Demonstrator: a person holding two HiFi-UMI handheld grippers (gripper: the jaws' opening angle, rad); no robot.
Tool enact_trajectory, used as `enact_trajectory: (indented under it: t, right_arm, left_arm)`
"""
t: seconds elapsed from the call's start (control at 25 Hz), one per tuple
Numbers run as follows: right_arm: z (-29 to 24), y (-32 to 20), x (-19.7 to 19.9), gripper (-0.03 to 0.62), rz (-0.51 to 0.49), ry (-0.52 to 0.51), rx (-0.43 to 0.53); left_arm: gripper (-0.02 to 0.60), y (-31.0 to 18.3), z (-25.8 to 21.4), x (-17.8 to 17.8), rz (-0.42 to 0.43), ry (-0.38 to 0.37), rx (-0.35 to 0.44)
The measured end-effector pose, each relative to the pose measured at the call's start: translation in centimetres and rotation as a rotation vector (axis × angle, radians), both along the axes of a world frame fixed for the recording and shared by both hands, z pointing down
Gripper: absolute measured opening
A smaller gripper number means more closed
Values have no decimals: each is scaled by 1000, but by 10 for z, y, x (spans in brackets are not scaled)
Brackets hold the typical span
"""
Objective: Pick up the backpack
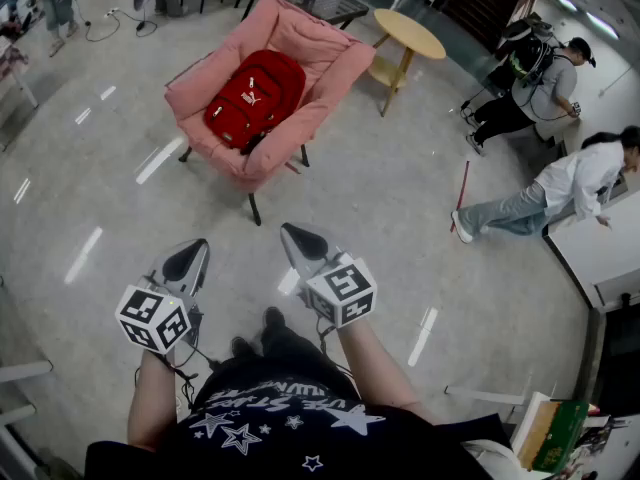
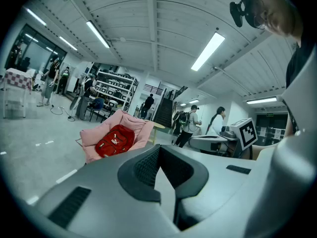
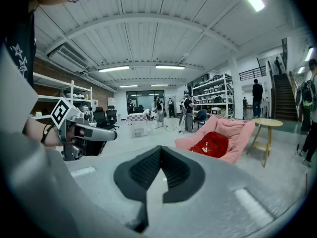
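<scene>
Left tongs [image 1: 193, 251] and right tongs [image 1: 297, 238] side by side, pointing forward and slightly down, each pair closed tight with nothing between the jaws. Beneath them, pale glossy floor [image 1: 380, 198]. Well ahead, red backpack [image 1: 255, 96] lying on the seat of a pink armchair [image 1: 335, 63], untouched. Near the armchair's far side, small round wooden table [image 1: 410, 30].
</scene>
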State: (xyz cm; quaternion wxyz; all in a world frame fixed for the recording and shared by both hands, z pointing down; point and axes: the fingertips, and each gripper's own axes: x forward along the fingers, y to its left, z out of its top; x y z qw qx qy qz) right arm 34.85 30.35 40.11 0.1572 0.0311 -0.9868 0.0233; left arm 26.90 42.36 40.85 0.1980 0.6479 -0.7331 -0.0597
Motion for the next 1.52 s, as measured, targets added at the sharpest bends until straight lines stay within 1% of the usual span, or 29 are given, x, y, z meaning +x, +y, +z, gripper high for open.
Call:
enact_trajectory:
  t: [0.2,0.48,0.68,0.8,0.96,1.08,1.28,1.4,1.52]
  right_arm:
    - [-7,13,-11,-2,-14,-4,18]
    - [-3,28,-6,-2,-28,-6,13]
    - [7,35,-11,-2,-41,-62,-12]
    - [9,44,-9,-2,-58,-45,0]
    - [2,47,-14,-2,-82,-30,27]
    - [3,39,-30,-2,-65,-34,12]
    - [19,14,-64,-2,-51,-28,-29]
    - [28,-10,-95,-2,-44,-31,-37]
    - [37,-44,-133,-2,-33,-33,-50]
  left_arm:
    - [8,11,-1,-6,-2,0,1]
    - [8,23,-3,4,-5,-10,1]
    - [8,35,8,-2,-16,-20,-3]
    - [8,47,14,-5,-34,-5,-5]
    - [8,61,5,-13,-54,-3,3]
    - [8,63,3,-26,-73,-18,-5]
    - [8,53,13,-59,-101,9,-19]
    - [8,37,19,-89,-117,6,-37]
    - [8,9,20,-127,-121,-14,-46]
